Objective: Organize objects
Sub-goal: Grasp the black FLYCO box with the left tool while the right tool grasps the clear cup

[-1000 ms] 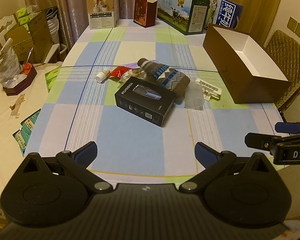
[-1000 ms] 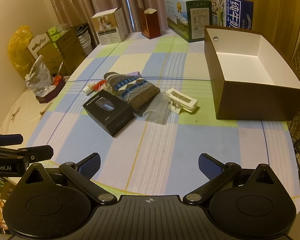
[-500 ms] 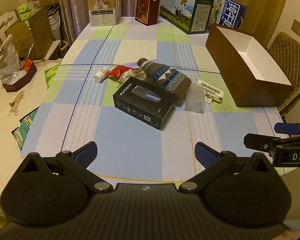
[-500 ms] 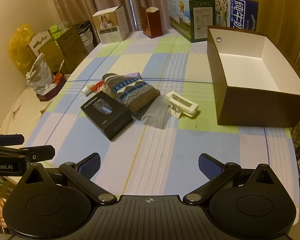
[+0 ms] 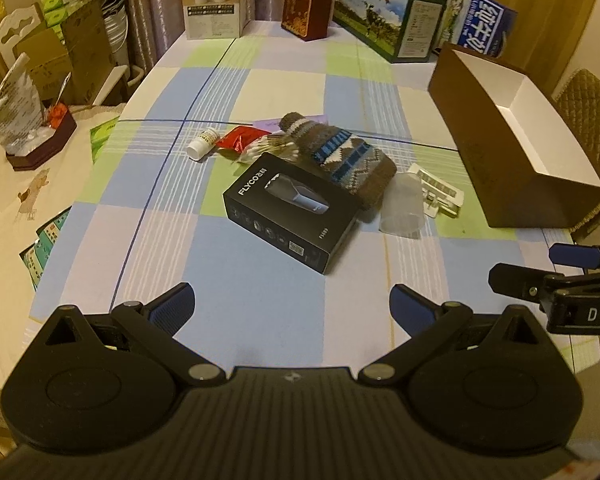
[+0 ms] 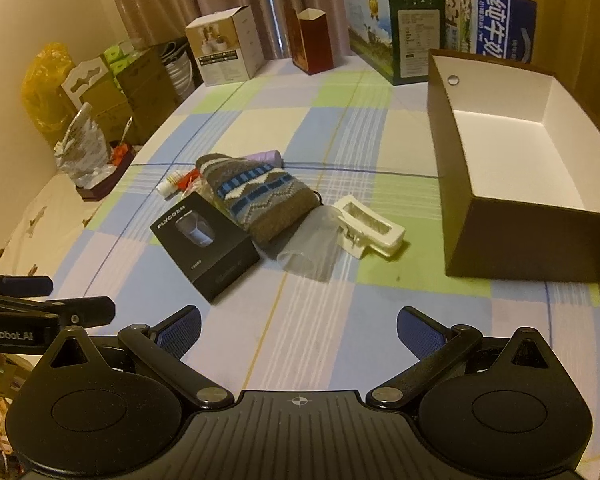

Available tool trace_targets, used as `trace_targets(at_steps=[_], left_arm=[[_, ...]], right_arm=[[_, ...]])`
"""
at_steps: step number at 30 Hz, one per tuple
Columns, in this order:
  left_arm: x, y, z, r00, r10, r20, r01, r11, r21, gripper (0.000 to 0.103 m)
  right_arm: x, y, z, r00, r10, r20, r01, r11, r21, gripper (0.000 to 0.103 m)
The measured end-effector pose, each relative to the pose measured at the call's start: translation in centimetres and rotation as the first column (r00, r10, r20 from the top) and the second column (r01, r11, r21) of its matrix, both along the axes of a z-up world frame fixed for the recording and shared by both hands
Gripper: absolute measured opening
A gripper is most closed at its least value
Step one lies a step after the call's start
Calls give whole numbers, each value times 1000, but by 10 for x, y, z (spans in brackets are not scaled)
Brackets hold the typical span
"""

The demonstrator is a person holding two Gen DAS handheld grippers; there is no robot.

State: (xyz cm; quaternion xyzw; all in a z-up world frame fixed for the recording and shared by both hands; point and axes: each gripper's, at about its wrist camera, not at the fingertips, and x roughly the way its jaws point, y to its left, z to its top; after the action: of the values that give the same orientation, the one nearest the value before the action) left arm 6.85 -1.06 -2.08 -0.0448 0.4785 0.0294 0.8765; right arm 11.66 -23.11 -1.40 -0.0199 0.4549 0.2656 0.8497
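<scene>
A pile lies mid-table: a black FLYCO box (image 5: 290, 210) (image 6: 204, 240), a knitted brown-and-blue pouch (image 5: 340, 156) (image 6: 256, 196), a clear plastic cup on its side (image 5: 404, 210) (image 6: 312, 248), a white clip (image 5: 438, 194) (image 6: 370, 226), a small white bottle (image 5: 202, 144) (image 6: 170, 184), a red packet (image 5: 240, 138) and cotton swabs (image 5: 268, 146). An open brown box with a white inside (image 5: 512, 132) (image 6: 516, 160) stands to the right. My left gripper (image 5: 292, 306) and right gripper (image 6: 298, 330) both hang open over the near table edge, short of the pile and holding nothing.
Cartons line the far edge: a white box (image 5: 214, 0), a dark red box (image 5: 308, 10), a green milk carton (image 5: 388, 12) and a blue one (image 6: 496, 16). A padded chair (image 5: 588, 120) stands right. Boxes and bags crowd the left side (image 6: 112, 92).
Both grippers have drifted slightly forward and higher over the table, so the pile sits a bit closer in view. Jaws stay open; nothing on the table moved.
</scene>
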Motion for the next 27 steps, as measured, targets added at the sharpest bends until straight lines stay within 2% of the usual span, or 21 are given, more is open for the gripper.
trace_targets(at_steps=[6, 15, 16, 19, 21, 25, 27], left_arm=[[25, 0, -15, 998, 56, -22, -56, 998, 10, 102], [62, 0, -37, 989, 140, -50, -140, 990, -11, 102], [67, -1, -39, 988, 146, -51, -147, 989, -8, 102], [82, -4, -44, 985, 164, -55, -165, 986, -12, 102], [93, -5, -49, 981, 182, -64, -183, 983, -11, 102], [112, -7, -59, 973, 217, -82, -219, 976, -12, 102], [120, -7, -63, 968, 236, -87, -238, 971, -9, 102]], right_arm=[[29, 8, -14, 1000, 6, -15, -5, 1000, 29, 101], [68, 17, -28, 999, -9, 35, 6, 996, 88, 99], [73, 17, -29, 999, -11, 39, 8, 996, 89, 89], [91, 20, -33, 1000, -18, 26, 15, 996, 87, 69], [102, 21, -36, 1000, -25, 17, 23, 996, 88, 59], [120, 21, -41, 999, -32, 5, 31, 996, 83, 48], [125, 21, -42, 1000, -23, 12, 22, 997, 77, 46]])
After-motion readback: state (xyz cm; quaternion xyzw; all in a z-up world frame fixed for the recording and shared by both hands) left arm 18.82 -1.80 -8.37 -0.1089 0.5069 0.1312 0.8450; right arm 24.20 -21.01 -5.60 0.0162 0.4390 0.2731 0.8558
